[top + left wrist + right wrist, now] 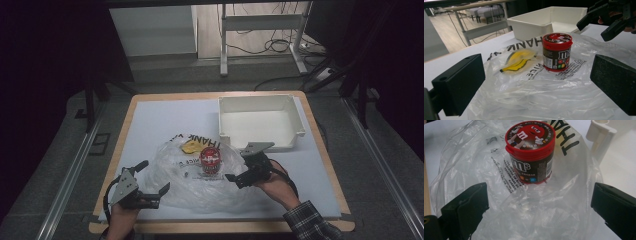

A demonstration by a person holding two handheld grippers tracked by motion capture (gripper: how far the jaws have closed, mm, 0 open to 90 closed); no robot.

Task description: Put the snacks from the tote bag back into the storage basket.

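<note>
At the table's near left the left gripper [152, 188] hovers at the edge of the bag [172, 187], jaws spread wide and holding nothing. The bag is thin clear plastic, crumpled flat on the white mat [150, 120], printed with black lettering and a yellow smiley [191, 146]. It looks very light, limp and slick, so I judge it will slide and bunch rather than lift cleanly; a pinch on a free rim fold would likely grip better than its flat middle. The jar [210, 161], a small candy tub with a red lid, stands upright about mid-bag; whether it sits on the film or inside it I cannot tell. It seems stiff, smooth-walled and fairly light, best taken across its round body just under the lid, squarely, since a tilted squeeze could squirt it out. Right of it the right gripper [237, 166] is likewise released, jaws apart, facing the jar. The white bin [295, 117] stands empty at the far right.
</note>
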